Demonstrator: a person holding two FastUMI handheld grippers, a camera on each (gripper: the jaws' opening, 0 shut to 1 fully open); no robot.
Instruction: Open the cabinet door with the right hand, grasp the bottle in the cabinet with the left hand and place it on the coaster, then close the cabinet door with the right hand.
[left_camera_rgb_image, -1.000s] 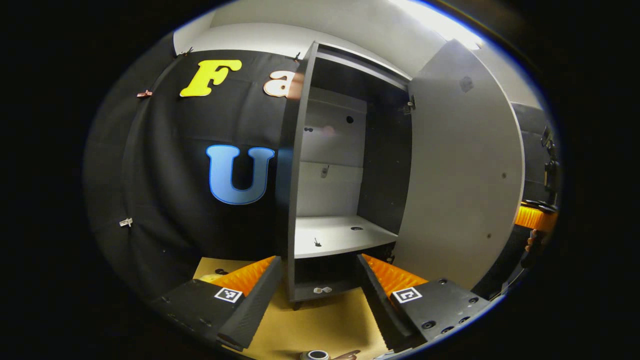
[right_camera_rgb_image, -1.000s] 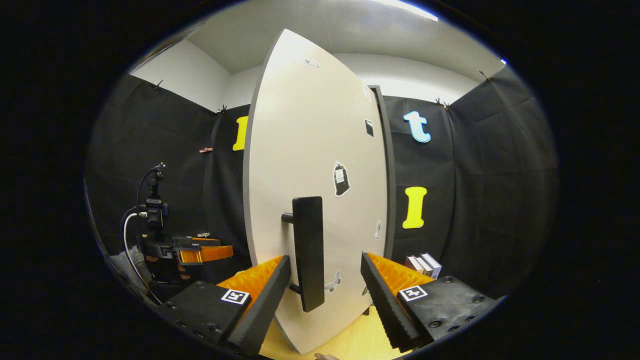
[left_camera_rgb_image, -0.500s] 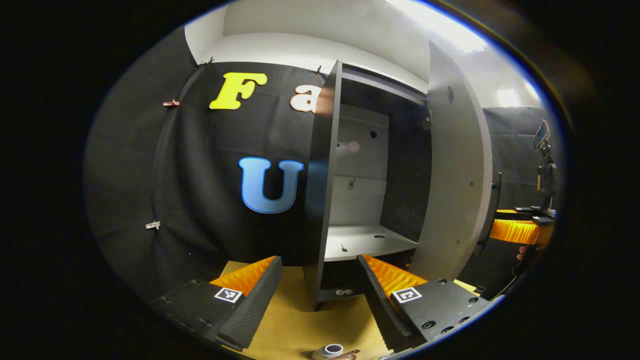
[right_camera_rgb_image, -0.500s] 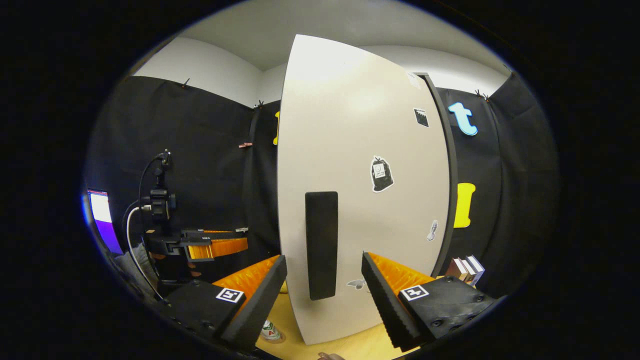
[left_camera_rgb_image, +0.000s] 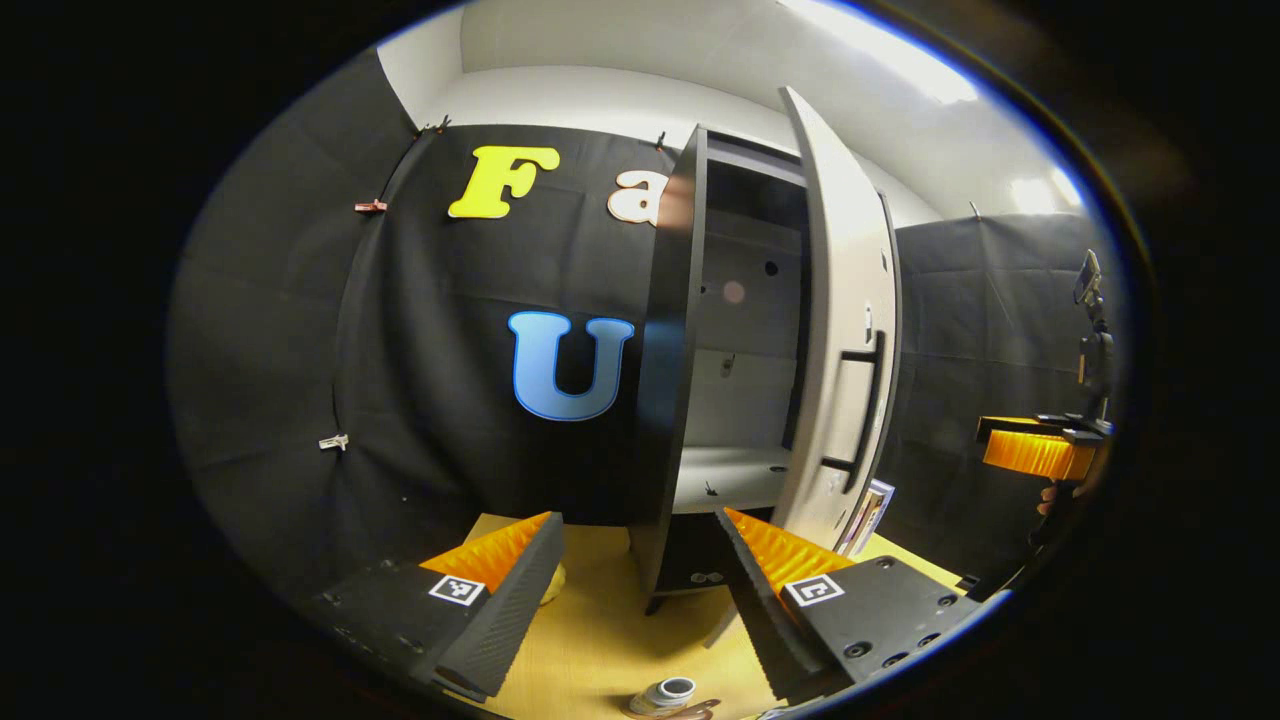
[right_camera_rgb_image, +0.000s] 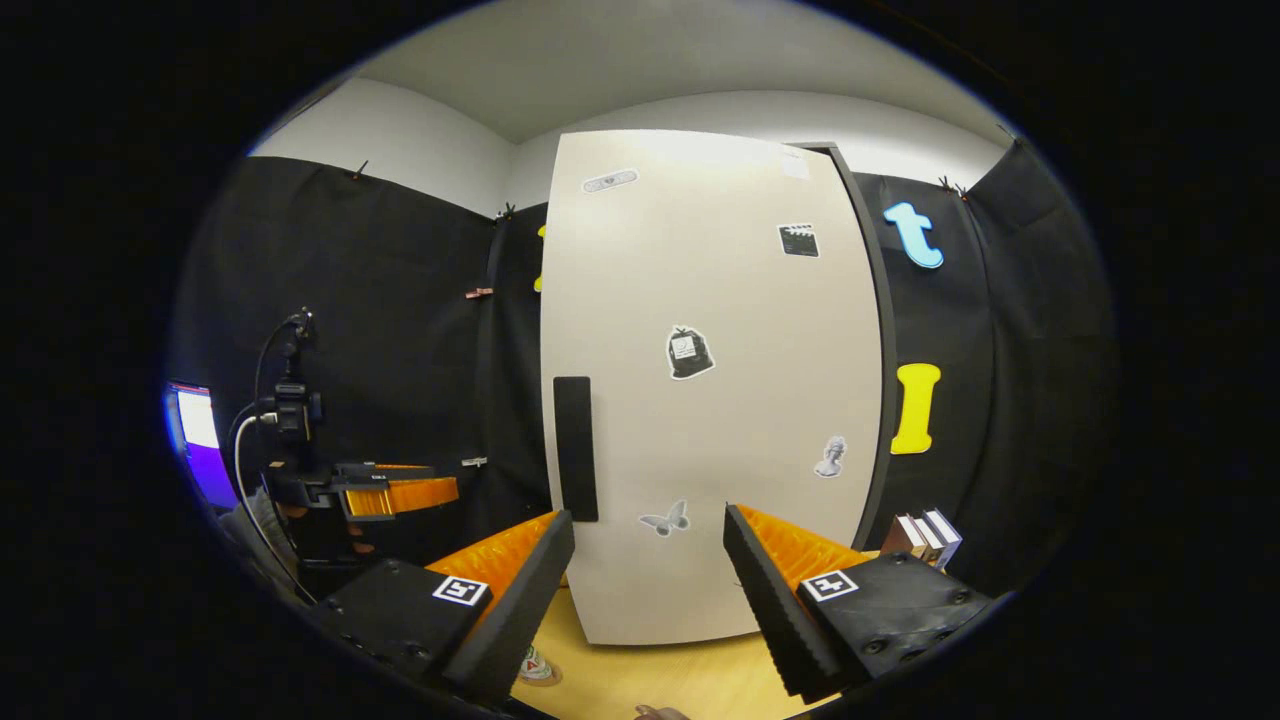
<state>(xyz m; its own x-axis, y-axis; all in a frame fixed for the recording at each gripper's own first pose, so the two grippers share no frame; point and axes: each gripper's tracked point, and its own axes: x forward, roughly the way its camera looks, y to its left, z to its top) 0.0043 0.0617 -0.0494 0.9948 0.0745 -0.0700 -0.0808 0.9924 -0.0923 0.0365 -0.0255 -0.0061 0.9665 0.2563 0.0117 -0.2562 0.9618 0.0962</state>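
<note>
Right claw (right_camera_rgb_image: 648, 540), wide open and empty, faces the nearly shut cabinet door (right_camera_rgb_image: 700, 400); push squarely near the handle (right_camera_rgb_image: 575, 448) at ten o'clock until flush.

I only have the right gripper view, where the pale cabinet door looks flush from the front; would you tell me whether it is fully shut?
Observer: No. In the left gripper view the pale cabinet door stands ajar, and the gap shows the light shelf inside.
Operator: Where is my right hand-held gripper relative to the black bar handle?
Observer: The right hand-held gripper is off to the side of the black bar handle, not touching it.
Operator: And the left one?
Observer: The left hand-held gripper is open and holds nothing.
</note>
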